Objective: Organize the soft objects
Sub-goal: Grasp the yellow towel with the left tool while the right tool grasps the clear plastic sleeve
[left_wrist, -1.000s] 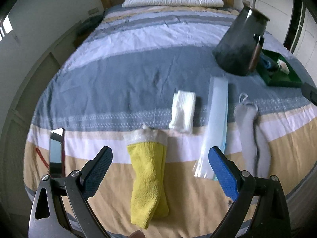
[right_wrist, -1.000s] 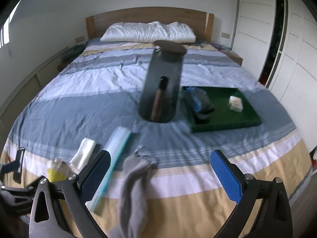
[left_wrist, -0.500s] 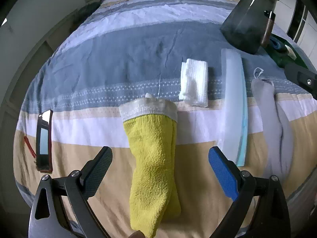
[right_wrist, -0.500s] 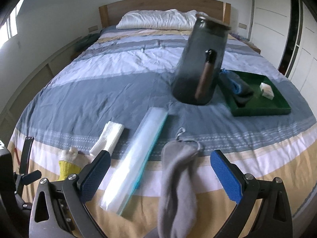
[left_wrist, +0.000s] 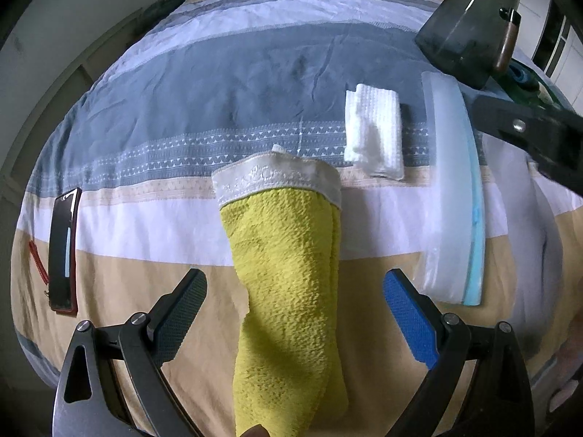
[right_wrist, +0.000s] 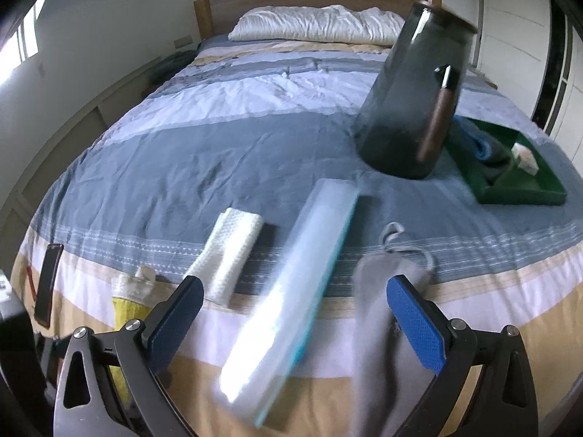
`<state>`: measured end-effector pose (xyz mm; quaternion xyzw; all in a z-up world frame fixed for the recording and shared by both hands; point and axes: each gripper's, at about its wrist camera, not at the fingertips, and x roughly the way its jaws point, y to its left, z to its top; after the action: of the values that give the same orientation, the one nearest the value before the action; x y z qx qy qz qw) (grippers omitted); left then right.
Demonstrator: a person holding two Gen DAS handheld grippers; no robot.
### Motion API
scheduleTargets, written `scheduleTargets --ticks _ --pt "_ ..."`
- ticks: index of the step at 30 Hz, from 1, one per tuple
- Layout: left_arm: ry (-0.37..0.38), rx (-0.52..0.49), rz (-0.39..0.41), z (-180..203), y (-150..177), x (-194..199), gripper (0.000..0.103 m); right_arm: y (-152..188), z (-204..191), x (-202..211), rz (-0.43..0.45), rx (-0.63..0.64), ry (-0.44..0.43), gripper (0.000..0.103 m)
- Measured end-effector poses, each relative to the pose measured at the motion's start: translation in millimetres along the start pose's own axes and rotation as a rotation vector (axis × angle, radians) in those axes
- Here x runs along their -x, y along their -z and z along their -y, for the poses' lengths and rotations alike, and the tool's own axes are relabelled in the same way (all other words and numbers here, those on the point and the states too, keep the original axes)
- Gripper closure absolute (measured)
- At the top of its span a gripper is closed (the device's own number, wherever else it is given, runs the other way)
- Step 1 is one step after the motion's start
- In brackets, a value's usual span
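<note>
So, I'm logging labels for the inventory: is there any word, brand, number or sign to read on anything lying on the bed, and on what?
None can be read.
Phone: screen dark, no text visible.
Clear packet: no print to make out; blurred in the right wrist view.
Yellow towel, white cloth, grey jar: no labels visible.
</note>
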<state>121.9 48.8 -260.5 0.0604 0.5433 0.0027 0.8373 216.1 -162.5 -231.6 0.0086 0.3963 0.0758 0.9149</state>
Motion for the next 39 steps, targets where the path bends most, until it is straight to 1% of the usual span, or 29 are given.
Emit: scheduleTargets --ticks 6,13,17,20,22,23,29,33,39 --pt "0.006 0.000 0.004 -3.8 -0.4 -3.5 0.008 2.1 4.9 -29.8 -0.036 -0.075 -0.029 0.002" --pt "0.020 0.002 0.000 -3.9 -1.2 -11.8 0.008 3.1 17.5 -63.3 -0.090 -0.135 0.002 0.002" --pt "0.025 0.002 -0.008 -3.9 -1.6 -17.3 0.008 2.3 16.0 -77.3 -0.110 -0.131 0.009 0.005" --pt "0.030 -0.001 -0.011 -3.1 -2.9 -20.5 0.008 1.8 11.8 -87.6 -0.124 -0.116 0.027 0.011" --pt "0.033 0.000 -0.015 -3.4 -3.7 -23.1 0.008 1.9 10.7 -97.0 -0.147 -0.112 0.036 0.018" --pt "0.034 0.002 -0.020 -3.6 -4.2 -25.2 0.008 2.2 9.8 -102.6 -0.159 -0.109 0.045 0.019" --pt "0.063 0.034 -0.070 -8.2 -6.3 -40.5 0.008 1.0 3.3 -119.6 -0.175 -0.083 0.086 0.021" --pt "0.061 0.030 -0.078 -7.0 -6.6 -46.1 0.008 -0.2 1.3 -128.0 -0.177 -0.076 0.099 0.021" --pt "0.059 0.036 -0.084 -7.6 -8.9 -55.1 0.008 0.4 -1.7 -129.8 -0.179 -0.059 0.115 0.021"
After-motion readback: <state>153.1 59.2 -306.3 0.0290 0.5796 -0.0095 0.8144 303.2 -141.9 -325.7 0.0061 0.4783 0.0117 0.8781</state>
